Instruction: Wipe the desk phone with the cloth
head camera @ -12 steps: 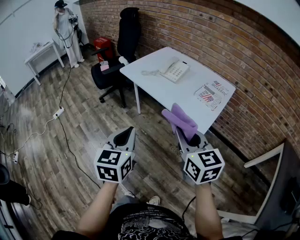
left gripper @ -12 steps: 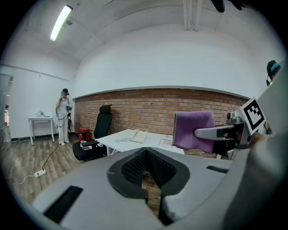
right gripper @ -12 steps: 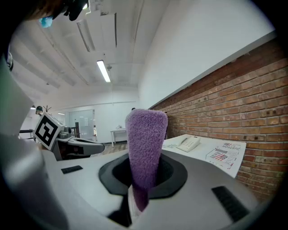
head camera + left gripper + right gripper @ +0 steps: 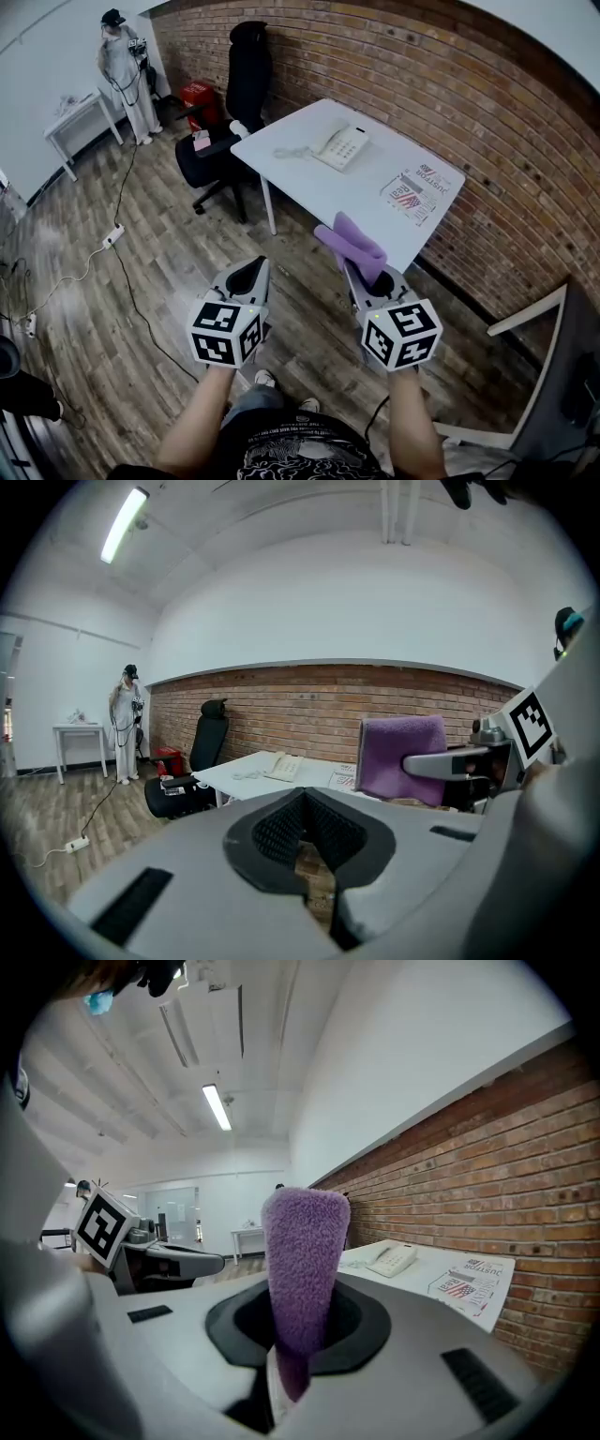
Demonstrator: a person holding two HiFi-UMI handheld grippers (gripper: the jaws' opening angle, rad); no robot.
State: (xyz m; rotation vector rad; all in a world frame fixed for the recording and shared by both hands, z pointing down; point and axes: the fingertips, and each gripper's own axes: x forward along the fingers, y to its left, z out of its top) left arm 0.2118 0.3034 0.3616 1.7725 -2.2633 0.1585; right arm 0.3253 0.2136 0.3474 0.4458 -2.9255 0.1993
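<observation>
Since half a second ago I've only edged nearer the table [image 4: 314, 192] (desk phone [image 4: 339, 145] on it, unwiped); right tongs [image 4: 362, 269] clamp the cloth [image 4: 353, 242], left tongs [image 4: 248, 273] closed, empty.

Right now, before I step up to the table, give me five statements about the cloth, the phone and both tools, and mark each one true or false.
1. The right tool is shut on the purple cloth. True.
2. The desk phone lies on the floor. False: it sits on the white table.
3. The cloth is touching the phone. False: it is held in the air, short of the table and well apart from the phone.
4. A printed sheet lies on the table at the end near the brick wall. True.
5. The left tool holds a second cloth. False: nothing is between its jaws.
</observation>
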